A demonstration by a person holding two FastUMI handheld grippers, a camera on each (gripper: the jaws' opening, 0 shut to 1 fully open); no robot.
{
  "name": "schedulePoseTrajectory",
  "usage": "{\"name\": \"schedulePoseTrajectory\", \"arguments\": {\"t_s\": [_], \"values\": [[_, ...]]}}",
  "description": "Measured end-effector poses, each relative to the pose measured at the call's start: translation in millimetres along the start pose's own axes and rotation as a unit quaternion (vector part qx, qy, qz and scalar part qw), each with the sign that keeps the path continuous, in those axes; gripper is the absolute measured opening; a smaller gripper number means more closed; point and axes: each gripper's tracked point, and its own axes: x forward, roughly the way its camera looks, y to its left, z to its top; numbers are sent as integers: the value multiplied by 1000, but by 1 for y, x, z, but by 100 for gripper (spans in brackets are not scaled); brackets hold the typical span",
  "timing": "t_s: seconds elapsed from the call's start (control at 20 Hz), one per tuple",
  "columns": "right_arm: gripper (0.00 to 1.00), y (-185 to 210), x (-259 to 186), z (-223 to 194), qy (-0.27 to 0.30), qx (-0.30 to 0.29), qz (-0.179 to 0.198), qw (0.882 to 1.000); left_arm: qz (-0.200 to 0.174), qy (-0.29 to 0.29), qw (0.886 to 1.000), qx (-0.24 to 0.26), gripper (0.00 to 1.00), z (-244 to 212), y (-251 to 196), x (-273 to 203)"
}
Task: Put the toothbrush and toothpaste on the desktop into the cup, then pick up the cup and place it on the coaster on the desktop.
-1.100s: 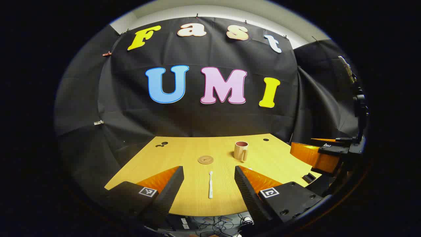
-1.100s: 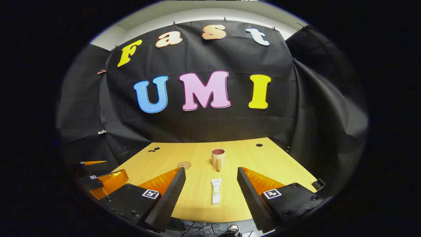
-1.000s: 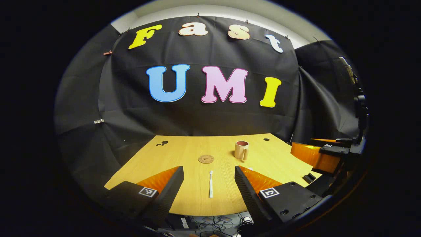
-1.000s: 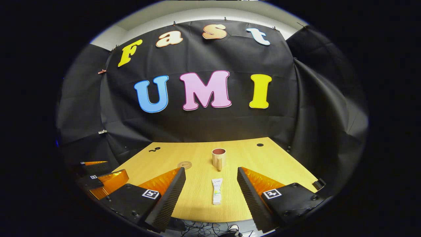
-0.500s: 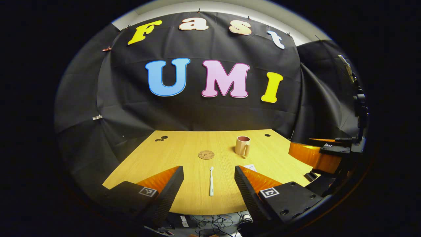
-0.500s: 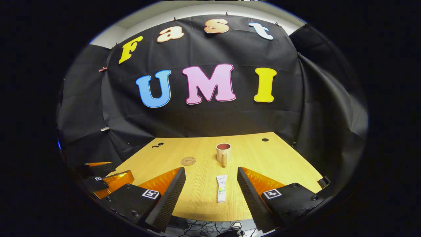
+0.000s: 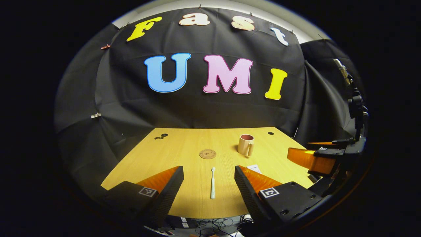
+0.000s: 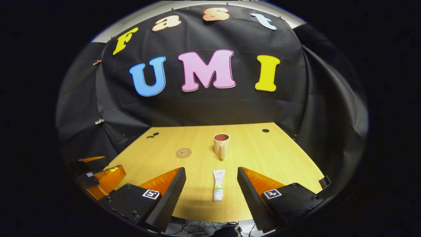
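A white toothbrush (image 7: 212,182) lies flat on the wooden desktop (image 7: 184,144), in line with the gap of my open left gripper (image 7: 209,174), which hovers at the near edge. A white toothpaste tube (image 8: 218,185) lies likewise ahead of my open right gripper (image 8: 211,174). Beyond them stands a beige cup (image 7: 246,144) (image 8: 221,144) with a reddish inside, its handle facing the near edge. The round brown coaster (image 7: 207,153) (image 8: 183,152) lies flat to the cup's left. A corner of the toothpaste tube (image 7: 255,169) peeks out past the left gripper's right finger.
The right gripper (image 7: 324,156) hangs at the right of the left gripper view; the left gripper (image 8: 98,176) sits at the lower left of the right gripper view. Black cloth walls close the desk behind and at the sides. Cable holes (image 7: 270,133) mark the far desktop. Cables (image 7: 217,225) lie below the near edge.
Both grippers have risen and tipped slightly downward, so the desktop shows from higher up. The toothbrush, toothpaste, cup and coaster have not moved. Both stay open.
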Motion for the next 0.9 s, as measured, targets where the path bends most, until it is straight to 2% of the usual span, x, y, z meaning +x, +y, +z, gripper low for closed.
{"name": "schedulePoseTrajectory", "arguments": {"t_s": [0.15,0.3,0.35,0.4,0.5,0.9], "values": [[97,1,25,-15,46,13,14,999,15,11,1000,0,98,-5,8,13],[99,0,48,-43,116,24,23,993,35,19,999,-8,98,-6,17,24],[100,-1,56,-52,139,18,24,990,37,25,999,-13,94,-9,18,28],[99,-1,63,-60,160,17,25,987,40,32,999,-19,98,-11,18,33],[98,-1,80,-75,197,20,29,980,57,42,997,-25,98,-14,25,39],[99,-19,140,-124,290,-36,23,956,127,79,987,-54,98,-27,50,61]]}}
